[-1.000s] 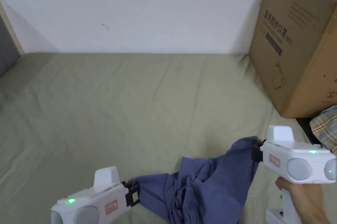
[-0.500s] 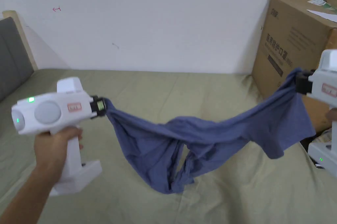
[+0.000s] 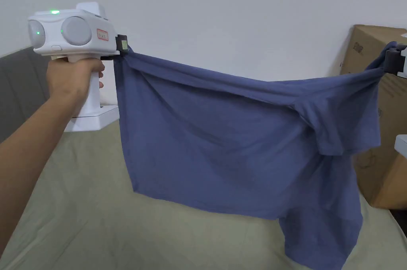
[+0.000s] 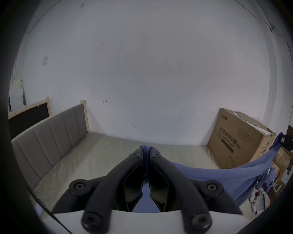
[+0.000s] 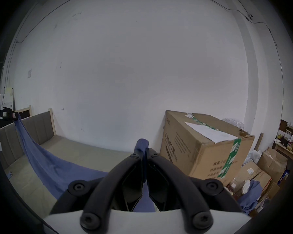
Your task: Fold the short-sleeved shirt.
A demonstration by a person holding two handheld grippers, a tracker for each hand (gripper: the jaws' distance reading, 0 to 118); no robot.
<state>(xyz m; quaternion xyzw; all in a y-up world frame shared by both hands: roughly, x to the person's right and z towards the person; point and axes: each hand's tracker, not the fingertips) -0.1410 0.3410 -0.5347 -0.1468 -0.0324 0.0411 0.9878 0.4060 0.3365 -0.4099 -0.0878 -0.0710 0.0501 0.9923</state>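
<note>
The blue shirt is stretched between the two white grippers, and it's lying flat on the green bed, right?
Not quite. The blue short-sleeved shirt is stretched between the white left gripper and the right gripper, both shut on it, but it isn't lying flat. The head view shows it held up in the air, hanging above the olive-green bed sheet.

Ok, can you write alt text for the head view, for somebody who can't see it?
A blue short-sleeved shirt hangs stretched in the air between two white hand-held tongs, the left tongs and the right tongs each pinching a top corner. Beneath it lies a bed with an olive-green sheet, with a cardboard box at the right against a white wall.
</note>
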